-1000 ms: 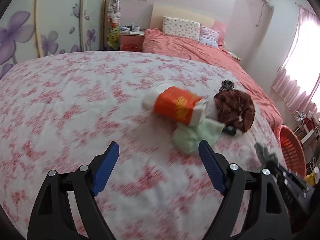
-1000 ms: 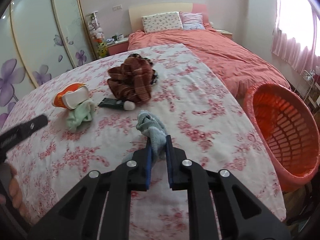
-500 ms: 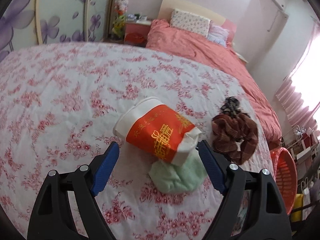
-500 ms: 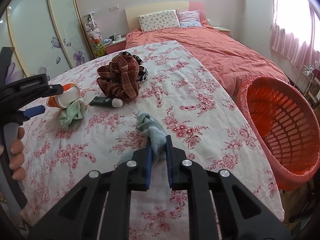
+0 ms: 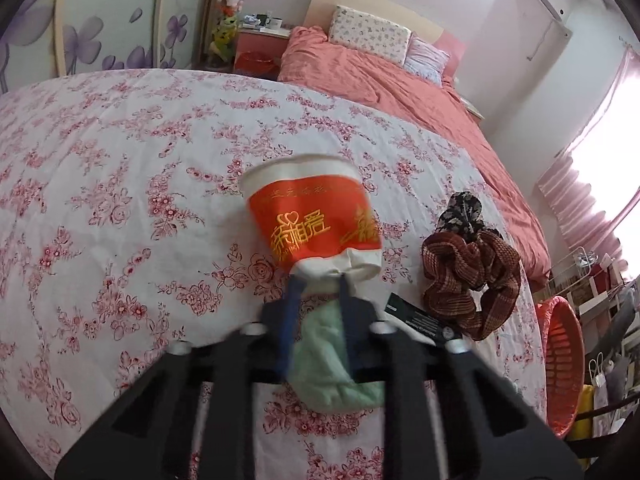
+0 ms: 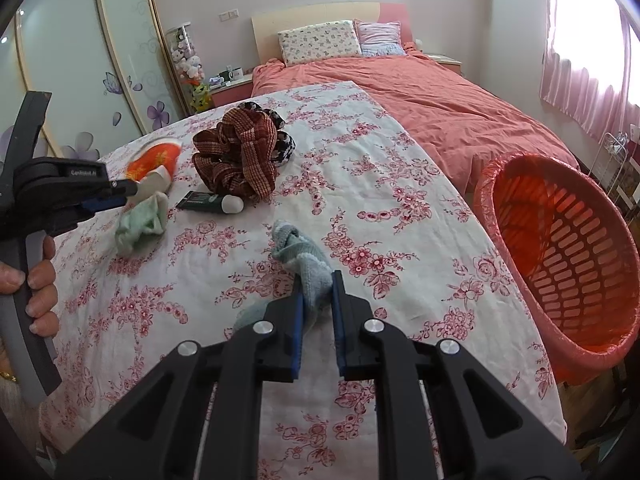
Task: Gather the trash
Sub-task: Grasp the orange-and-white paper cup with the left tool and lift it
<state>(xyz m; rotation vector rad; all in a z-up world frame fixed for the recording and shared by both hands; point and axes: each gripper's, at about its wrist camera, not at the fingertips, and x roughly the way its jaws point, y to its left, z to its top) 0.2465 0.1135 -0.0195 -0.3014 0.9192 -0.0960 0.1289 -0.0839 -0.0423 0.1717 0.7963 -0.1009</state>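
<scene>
From the left wrist view, the left gripper (image 5: pixel 318 280) reaches forward and low over the floral bedspread (image 5: pixel 120 184), its fingers drawn in on the crushed white bottom rim of the red paper cup (image 5: pixel 312 216). The cup lies on its side, mouth pointing away. The picture is smeared around the fingers, so I think they pinch the rim, but the grip itself is hard to make out. Under the fingers sits a pale green cloth (image 5: pixel 332 364), and just to the right a dark tube (image 5: pixel 420 320) lies against a brown plaid scrunchie (image 5: pixel 472 280). The orange basket (image 5: pixel 560 364) stands off the bed's far right edge.

From the right wrist view, the right gripper (image 6: pixel 316 300) points forward, level over the bed, its blue pads clamped on a blue-grey cloth (image 6: pixel 300 252) that bunches up ahead of them. The orange basket (image 6: pixel 568 256) stands beside the bed to the right, open mouth tipped toward us. At far left a hand (image 6: pixel 36 280) grips the other tool's handle, fingers curled round it, that tool's tip at the red paper cup (image 6: pixel 154 160).
</scene>
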